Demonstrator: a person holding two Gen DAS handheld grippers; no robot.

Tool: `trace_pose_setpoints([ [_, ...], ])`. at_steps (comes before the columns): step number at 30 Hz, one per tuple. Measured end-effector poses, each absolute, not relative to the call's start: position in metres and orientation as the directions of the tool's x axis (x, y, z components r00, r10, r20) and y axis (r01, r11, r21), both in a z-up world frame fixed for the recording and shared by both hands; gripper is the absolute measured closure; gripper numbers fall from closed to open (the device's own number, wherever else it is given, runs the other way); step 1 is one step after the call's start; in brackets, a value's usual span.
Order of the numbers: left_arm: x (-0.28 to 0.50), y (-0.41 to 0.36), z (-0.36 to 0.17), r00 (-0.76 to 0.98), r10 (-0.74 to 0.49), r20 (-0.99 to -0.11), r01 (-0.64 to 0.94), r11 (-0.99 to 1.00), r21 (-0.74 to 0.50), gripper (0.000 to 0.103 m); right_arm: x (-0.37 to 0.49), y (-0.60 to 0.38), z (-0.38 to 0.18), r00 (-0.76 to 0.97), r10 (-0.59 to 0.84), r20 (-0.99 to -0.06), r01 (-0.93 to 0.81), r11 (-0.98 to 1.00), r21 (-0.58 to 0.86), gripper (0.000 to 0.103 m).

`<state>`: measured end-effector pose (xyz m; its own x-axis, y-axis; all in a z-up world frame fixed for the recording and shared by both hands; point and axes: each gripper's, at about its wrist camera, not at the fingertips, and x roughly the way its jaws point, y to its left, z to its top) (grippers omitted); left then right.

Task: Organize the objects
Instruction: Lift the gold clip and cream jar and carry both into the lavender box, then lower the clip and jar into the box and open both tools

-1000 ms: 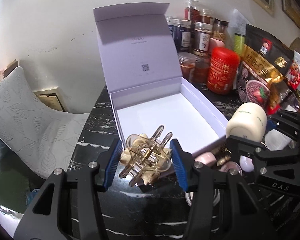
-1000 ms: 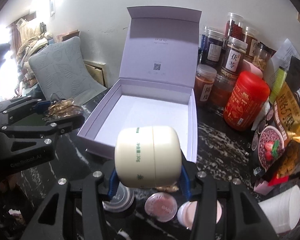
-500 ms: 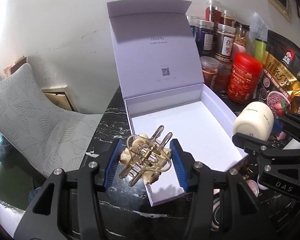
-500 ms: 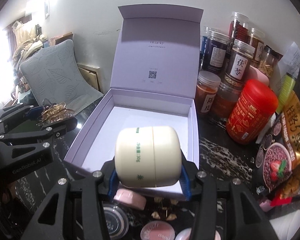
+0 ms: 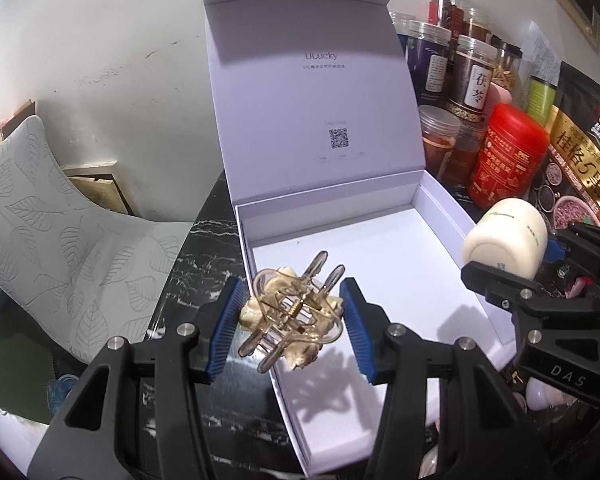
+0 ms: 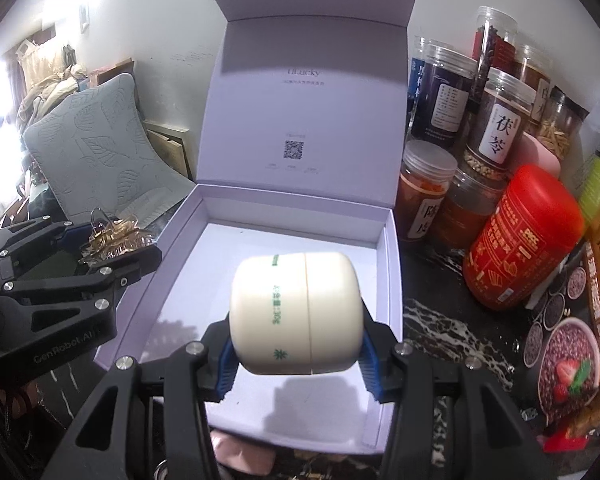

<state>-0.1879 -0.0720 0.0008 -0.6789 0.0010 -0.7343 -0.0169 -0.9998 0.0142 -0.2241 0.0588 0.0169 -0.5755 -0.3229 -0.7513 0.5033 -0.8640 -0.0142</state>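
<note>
An open lilac box [image 5: 384,268] [image 6: 392,256] stands on the black marble table with its lid upright. My left gripper [image 5: 292,318] is shut on a golden hair claw clip [image 5: 290,316], which hangs over the box's front left corner. My right gripper [image 6: 296,348] is shut on a cream jar [image 6: 296,312] lying on its side, held above the box's front part. In the right wrist view the left gripper [image 6: 112,242] with the golden hair claw clip [image 6: 114,238] shows at the box's left wall. In the left wrist view the cream jar [image 5: 506,240] hangs at the box's right wall.
Clear jars of dried goods [image 6: 500,124], a red canister [image 6: 524,236] and a dark snack bag [image 6: 572,320] crowd the table right of the box. A grey leaf-patterned cushion [image 5: 40,240] lies left of the table. A pink item [image 6: 244,452] lies below the box's front edge.
Both grippers moved forward and slightly down with their loads, from before the box's front edge to over its inside. The small pots on the table slid out of view beneath them.
</note>
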Motion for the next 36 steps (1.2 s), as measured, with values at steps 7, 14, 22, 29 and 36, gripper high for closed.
trace_pose_setpoints([
  [7,-0.215,-0.071,-0.006,-0.665,0.013,-0.746,-0.029,-1.000,0.008,0.055,-0.248,0.056,0.010,-0.564,-0.317,-0.763,0.500,-0.866,-0.010,0.053],
  [14,-0.238,-0.071,-0.012,-0.646,0.015,-0.763,-0.038,-0.999,0.012,0.055,-0.272,0.052,0.003,-0.552,-0.306,-0.775,0.496,-0.869,-0.010,0.053],
  [22,-0.257,-0.069,-0.015,-0.623,-0.001,-0.782,-0.046,-0.998,0.037,0.055,-0.289,0.047,-0.003,-0.534,-0.325,-0.780,0.507,-0.862,0.012,0.053],
  [29,-0.269,-0.070,-0.021,-0.595,-0.015,-0.804,-0.037,-0.998,0.046,0.055,-0.300,0.043,-0.008,-0.521,-0.328,-0.788,0.514,-0.858,0.017,0.053],
  [36,-0.280,-0.070,-0.031,-0.562,-0.021,-0.827,-0.035,-0.998,0.049,0.055,-0.309,0.043,-0.017,-0.512,-0.316,-0.799,0.512,-0.859,0.013,0.053],
])
